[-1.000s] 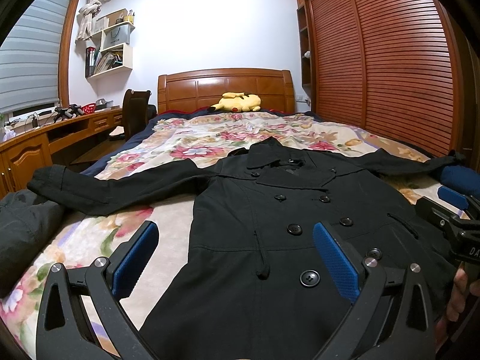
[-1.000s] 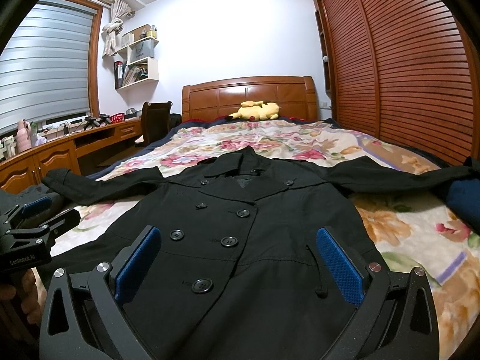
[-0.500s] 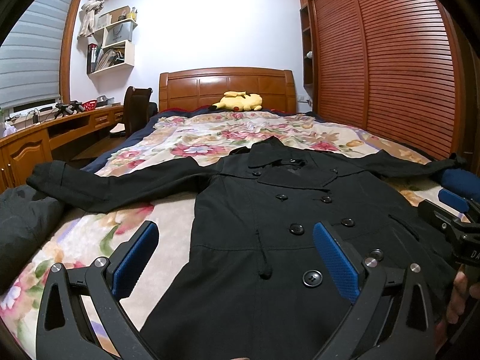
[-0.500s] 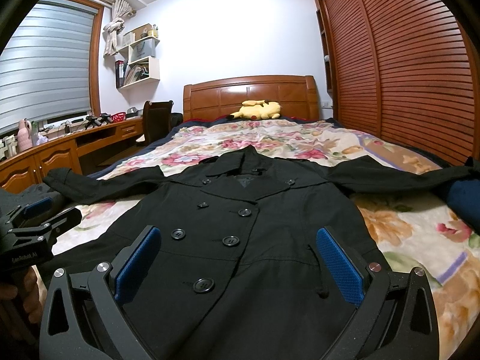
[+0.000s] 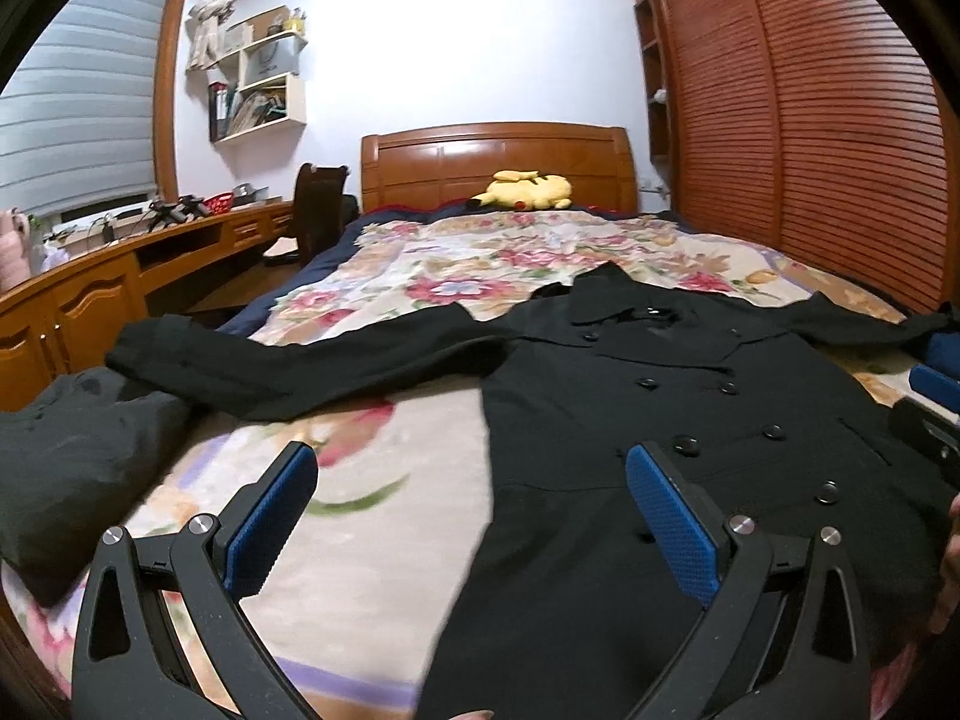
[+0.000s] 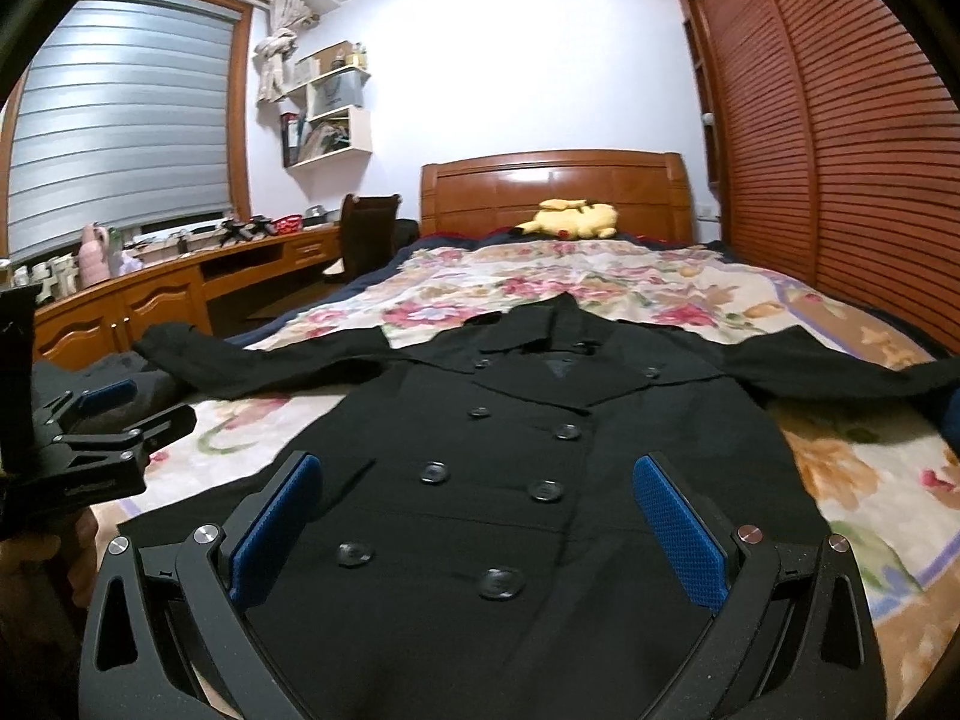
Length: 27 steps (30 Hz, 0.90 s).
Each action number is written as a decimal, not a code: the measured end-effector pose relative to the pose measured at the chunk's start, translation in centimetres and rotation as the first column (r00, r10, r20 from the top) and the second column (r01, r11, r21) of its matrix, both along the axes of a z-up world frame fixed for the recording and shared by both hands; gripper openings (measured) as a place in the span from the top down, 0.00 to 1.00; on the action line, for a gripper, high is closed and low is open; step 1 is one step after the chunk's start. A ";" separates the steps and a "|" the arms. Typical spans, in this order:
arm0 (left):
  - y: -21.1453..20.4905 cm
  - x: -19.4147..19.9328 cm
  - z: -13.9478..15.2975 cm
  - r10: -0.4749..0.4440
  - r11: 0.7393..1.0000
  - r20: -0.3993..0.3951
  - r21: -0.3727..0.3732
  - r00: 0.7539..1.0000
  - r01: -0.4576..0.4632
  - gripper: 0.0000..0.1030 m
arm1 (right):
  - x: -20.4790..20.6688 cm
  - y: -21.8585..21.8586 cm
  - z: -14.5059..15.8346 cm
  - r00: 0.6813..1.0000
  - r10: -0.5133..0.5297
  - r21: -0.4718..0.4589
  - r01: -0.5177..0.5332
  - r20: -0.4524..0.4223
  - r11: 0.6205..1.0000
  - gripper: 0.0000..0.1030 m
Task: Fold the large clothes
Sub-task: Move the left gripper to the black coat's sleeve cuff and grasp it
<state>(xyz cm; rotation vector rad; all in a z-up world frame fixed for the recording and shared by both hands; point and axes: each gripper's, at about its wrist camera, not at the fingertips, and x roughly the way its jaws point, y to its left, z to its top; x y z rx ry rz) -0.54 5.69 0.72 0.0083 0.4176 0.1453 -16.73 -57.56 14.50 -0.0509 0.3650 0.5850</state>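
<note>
While only the right view shows the black coat (image 6: 510, 450) centred, collar away, both tongs (image 5: 474, 516) (image 6: 480, 525) gape empty.

A black double-breasted coat (image 6: 516, 456) lies flat and face up on the bed, buttoned, with its collar toward the headboard. Both sleeves stretch straight out to the sides, and the hem lies nearest the cameras.

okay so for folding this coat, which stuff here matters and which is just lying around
Matters: black coat, left gripper, right gripper, both open.

Lying around: yellow plush toy, dark bundle of clothing, chair, desk.
</note>
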 end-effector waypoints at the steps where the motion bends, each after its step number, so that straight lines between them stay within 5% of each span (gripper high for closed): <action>1: 0.5 0.0 0.1 0.004 1.000 0.002 -0.006 1.000 -0.004 0.00 | 0.3 0.3 0.0 1.000 0.011 -0.004 -0.011 -0.002 1.000 0.00; 7: 3.6 0.3 0.2 0.025 0.999 -0.018 -0.039 1.000 -0.025 0.00 | 1.5 0.6 0.5 0.999 0.051 -0.023 -0.050 0.006 0.998 0.00; 17: 8.9 1.6 -0.3 0.054 0.998 -0.099 0.022 0.994 -0.052 0.00 | 4.1 0.5 2.5 0.995 0.095 0.005 -0.095 0.017 0.995 0.00; 27: 13.4 2.6 1.3 0.054 0.999 -0.142 0.014 0.988 -0.053 0.00 | 7.6 6.1 3.8 0.979 0.201 -0.114 -0.196 0.032 0.974 0.00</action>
